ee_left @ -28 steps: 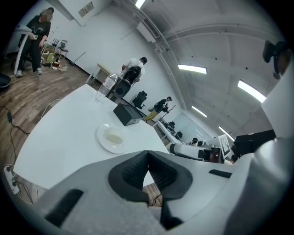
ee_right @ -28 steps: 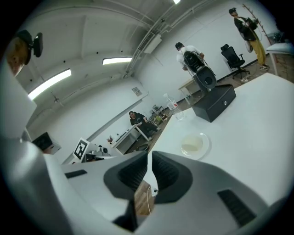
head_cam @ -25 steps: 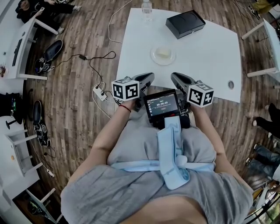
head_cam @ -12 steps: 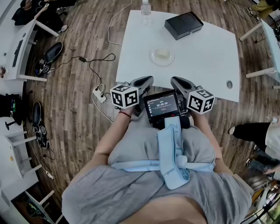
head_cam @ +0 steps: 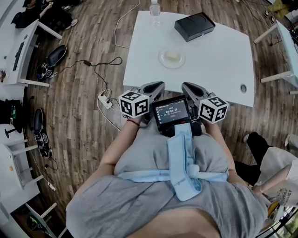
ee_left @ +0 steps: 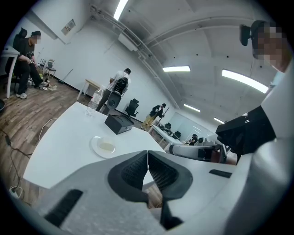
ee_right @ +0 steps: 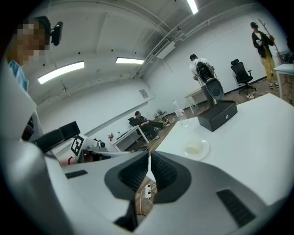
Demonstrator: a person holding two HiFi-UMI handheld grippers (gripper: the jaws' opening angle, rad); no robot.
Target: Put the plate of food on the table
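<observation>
Your left tongs (ee_left: 148,155) were pressed together, pad against pad, with nothing caught between them. Your right tongs (ee_right: 149,157) were closed too, their tips meeting on nothing. You held both low and close against your body, side by side, with a small screen (head_cam: 171,113) between them; they pointed toward the near edge of the worktop (head_cam: 219,60) without reaching over it.

The plate (head_cam: 172,59) already sat on that worktop, out toward its middle, flat, with a pale piece of food (head_cam: 172,56) on it. It was well apart from both tongs. Beyond it stood a black box (head_cam: 194,25) and, at the far edge, a bottle (head_cam: 155,8), neither touching the plate.

Judged from that, no carrying step was in hand: the plate was where the task wants it, and you were at rest, either finished or not yet started. If the plate was to be handled, the next move would call for spreading one pair of tongs, reaching forward over the near edge, and taking the rim level so the food would not slide.
</observation>
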